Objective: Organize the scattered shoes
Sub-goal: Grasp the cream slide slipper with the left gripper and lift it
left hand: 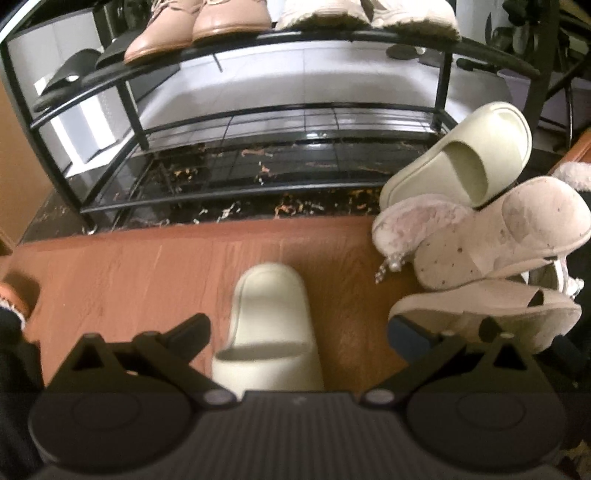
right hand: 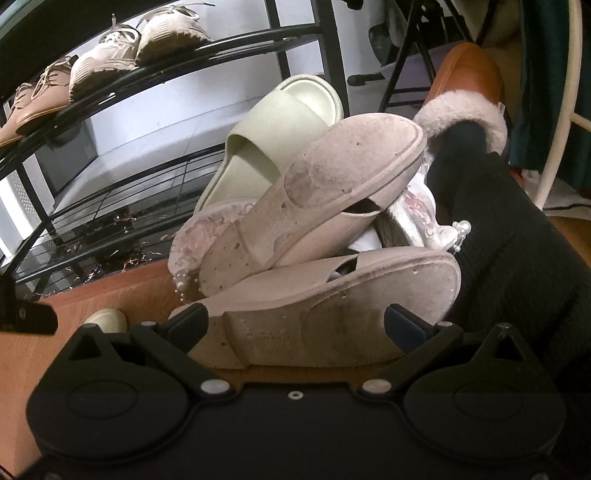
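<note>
Left gripper (left hand: 299,330) hangs low over the reddish-brown wood floor (left hand: 122,266), fingers spread wide w/ nothing pinched; betw. them lies a cream foam slide (left hand: 269,328), upright, toe pointing toward the black metal shoe rack (left hand: 258,110). Its mate, a second cream foam slide (left hand: 465,158), leans tilted against the rack's right leg at the back of a heap. In front of it a pale pink flat shoe w/ a speckled, dirty sole (left hand: 495,240) sits sole-up, propped on a fluffy pink slipper w/ pearl beads (left hand: 406,225). Lower in the heap, another pale pink flat shoe (right hand: 332,306) lies on its side, sole facing the right gripper (right hand: 295,325), whose fingers are also spread wide, one at each end of that sole, close but can't tell if touching. Rack's upper shelf carries tan lace-up leather shoes (left hand: 199,26) beside white sneakers (left hand: 365,14); a black sandal (left hand: 70,74) sits on the shelf's left end. Bottom shelf bare, dark marbled tile (left hand: 258,173) under it. Right of the heap, a leg in a black knit sock (right hand: 498,240) wears an orange-brown fur-lined slipper (right hand: 469,81).
</note>
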{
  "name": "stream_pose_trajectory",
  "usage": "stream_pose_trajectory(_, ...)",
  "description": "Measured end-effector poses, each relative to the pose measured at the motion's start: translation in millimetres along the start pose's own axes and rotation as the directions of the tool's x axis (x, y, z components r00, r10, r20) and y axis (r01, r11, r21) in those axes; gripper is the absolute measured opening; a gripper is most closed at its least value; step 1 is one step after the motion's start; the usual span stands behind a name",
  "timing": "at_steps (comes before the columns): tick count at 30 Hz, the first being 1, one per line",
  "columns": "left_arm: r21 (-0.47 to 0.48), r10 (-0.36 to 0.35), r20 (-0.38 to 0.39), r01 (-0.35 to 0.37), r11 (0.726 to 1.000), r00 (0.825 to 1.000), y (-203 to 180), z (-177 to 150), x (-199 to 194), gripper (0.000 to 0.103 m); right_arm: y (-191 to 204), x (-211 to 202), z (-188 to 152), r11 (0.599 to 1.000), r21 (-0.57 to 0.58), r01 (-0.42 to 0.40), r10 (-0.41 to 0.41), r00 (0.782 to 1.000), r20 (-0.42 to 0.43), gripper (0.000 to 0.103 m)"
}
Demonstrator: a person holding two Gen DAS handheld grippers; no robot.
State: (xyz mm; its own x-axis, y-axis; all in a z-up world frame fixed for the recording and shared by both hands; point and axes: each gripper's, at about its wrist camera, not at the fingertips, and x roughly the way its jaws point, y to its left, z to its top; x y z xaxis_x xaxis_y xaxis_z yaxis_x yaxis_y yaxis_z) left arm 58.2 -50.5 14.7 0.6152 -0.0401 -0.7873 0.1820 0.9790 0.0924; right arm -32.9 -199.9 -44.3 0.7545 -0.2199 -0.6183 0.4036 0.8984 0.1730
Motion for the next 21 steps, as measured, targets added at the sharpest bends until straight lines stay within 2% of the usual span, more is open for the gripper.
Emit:
stream_pose_trajectory(3, 0.021, -0.002, 0.021, 0.001, 1.000, 1.000, -2, 10, 2, 0.102, -2, 0, 1, 1.000, 0.012, -0.003, 0.003, 1.000, -0.004, 0.103)
stream_pose_trajectory(10, 0.067, -0.054, 0.103, 0.047, 0.997, 0.993, -10, 46, 0, 0.102, -4, 2, 1, 0.999, 0.036, -0.022, 0.022, 1.000, -0.022, 0.103)
stream_pose_trajectory(14, 0.128, -0.177, 0.140, 0.160, 0.979, 0.974, -23, 71, -2, 0.102, -4, 2, 1, 0.999, 0.037, -0.036, 0.037, 0.999, -0.028, 0.103)
stream_pose_trajectory(16, 0.131, -0.248, 0.126, 0.231, 0.964, 0.961, -30, 84, 0, 0.102, -4, 2, 1, 0.998, 0.040, -0.041, 0.042, 0.999, -0.032, 0.103)
stream_pose_trajectory(19, 0.062, -0.318, 0.099, 0.314, 0.948, 0.943, -41, 102, 5, 0.102, -4, 2, 2, 0.998, 0.046, -0.045, 0.047, 0.998, -0.038, 0.103)
stream_pose_trajectory(21, 0.002, -0.317, 0.100, 0.319, 0.948, 0.943, -50, 109, 10, 0.102, -6, 1, 3, 0.998, 0.050, -0.045, 0.047, 0.998, -0.038, 0.103)
